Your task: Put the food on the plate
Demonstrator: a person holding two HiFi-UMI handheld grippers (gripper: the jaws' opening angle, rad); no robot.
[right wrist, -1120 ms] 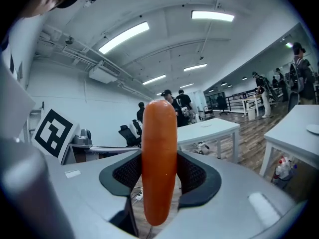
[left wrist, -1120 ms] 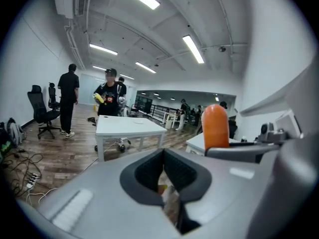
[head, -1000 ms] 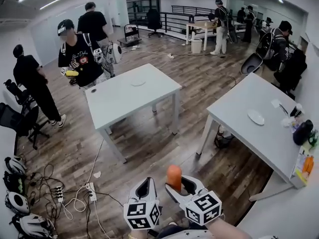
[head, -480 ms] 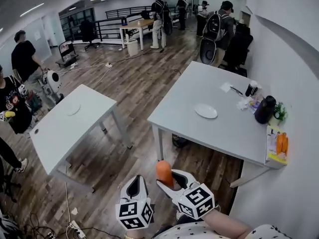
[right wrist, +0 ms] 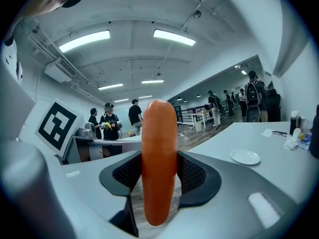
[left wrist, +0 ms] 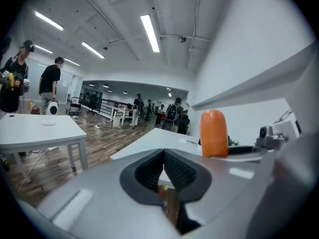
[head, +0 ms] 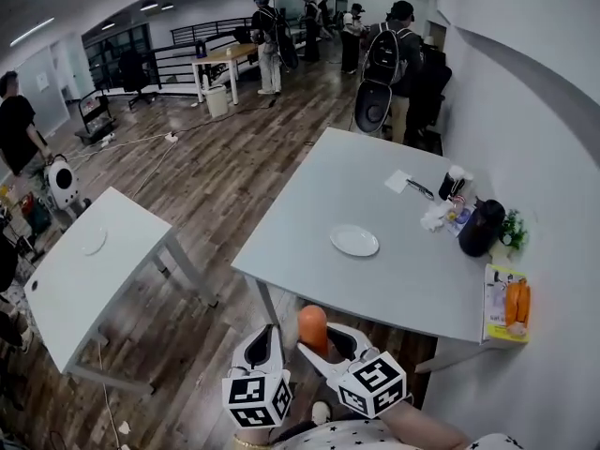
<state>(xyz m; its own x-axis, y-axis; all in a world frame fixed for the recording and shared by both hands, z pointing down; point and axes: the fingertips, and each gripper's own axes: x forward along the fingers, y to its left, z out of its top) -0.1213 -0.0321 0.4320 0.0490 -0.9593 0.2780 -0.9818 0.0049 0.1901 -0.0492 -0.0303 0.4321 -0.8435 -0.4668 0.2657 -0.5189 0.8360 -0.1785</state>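
Observation:
My right gripper (head: 324,343) is shut on an orange sausage (head: 312,327), which stands upright between its pads (right wrist: 193,174). In the right gripper view the sausage (right wrist: 159,158) fills the middle. A small white plate (head: 354,240) lies on the grey table (head: 394,279) ahead, well beyond both grippers; the same plate (right wrist: 245,157) shows at the right of the right gripper view. My left gripper (head: 263,350) is beside the right one, shut with nothing in it (left wrist: 163,171). The sausage (left wrist: 214,132) shows to its right.
At the table's right edge stand a dark flask (head: 480,227), a small plant (head: 512,227), cups and tissues (head: 437,216), and a yellow tray with orange items (head: 506,303). A second white table (head: 80,275) stands left. Several people stand at the far end.
The head view has swung rightward: the grey table with the plate has come from the right side to the middle and nearer. Both grippers keep their pose, the sausage still held.

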